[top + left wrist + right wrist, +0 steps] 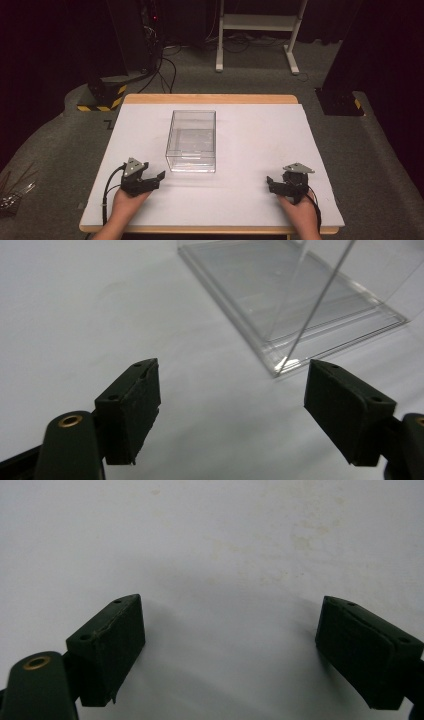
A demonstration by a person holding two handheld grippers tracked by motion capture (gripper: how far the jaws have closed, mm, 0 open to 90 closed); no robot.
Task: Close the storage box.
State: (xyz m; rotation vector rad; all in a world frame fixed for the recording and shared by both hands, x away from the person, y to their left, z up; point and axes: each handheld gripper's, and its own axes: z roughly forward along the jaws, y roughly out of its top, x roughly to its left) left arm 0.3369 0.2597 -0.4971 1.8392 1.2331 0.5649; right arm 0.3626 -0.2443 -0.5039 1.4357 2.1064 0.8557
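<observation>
A clear plastic box (192, 141) with no lid stands on the white table top (250, 130), a little left of centre, and nothing lies inside it. My left gripper (152, 172) rests near the front left, just left of the box's near corner and angled toward it. In the left gripper view its jaws stand open (235, 377) with only bare table between them, and the box's near corner (300, 295) lies just beyond the right jaw. My right gripper (272, 184) sits at the front right, pointing left. It is open (227, 612) over bare white surface.
The table has a wooden rim (210, 98). Grey carpet surrounds it. A white stand (257, 30) and cables are behind, a yellow-black striped base (102, 95) is at the back left, and a dark post base (340, 100) is at the back right.
</observation>
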